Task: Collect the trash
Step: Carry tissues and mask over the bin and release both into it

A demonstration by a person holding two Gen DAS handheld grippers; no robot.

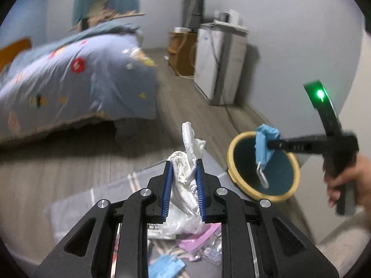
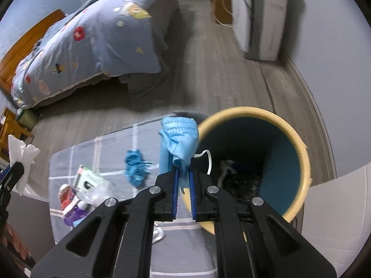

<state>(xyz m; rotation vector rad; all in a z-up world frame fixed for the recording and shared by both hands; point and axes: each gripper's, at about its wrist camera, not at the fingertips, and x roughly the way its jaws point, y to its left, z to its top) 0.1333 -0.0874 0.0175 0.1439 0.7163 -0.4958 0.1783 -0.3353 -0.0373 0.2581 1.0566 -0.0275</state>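
My left gripper (image 1: 184,165) is shut on a crumpled white tissue (image 1: 189,159) and holds it above the grey mat (image 1: 74,206). My right gripper (image 2: 183,170) is shut on a blue face mask (image 2: 179,141), whose white ear loop (image 2: 207,161) dangles at the rim of the trash bin (image 2: 299,143). The bin is yellow-rimmed, teal inside, with dark trash at its bottom. In the left wrist view the right gripper (image 1: 270,144) holds the mask (image 1: 264,144) over the bin (image 1: 234,148). The tissue also shows at the left edge of the right wrist view (image 2: 22,155).
On the mat lie another blue mask (image 2: 135,168), a white-green packet (image 2: 89,179), clear plastic wrap, red and purple wrappers (image 2: 69,203), and pink scraps (image 1: 197,238). A bed with a blue quilt (image 1: 74,78) stands to the left. A white appliance (image 1: 220,62) and cable stand along the right wall.
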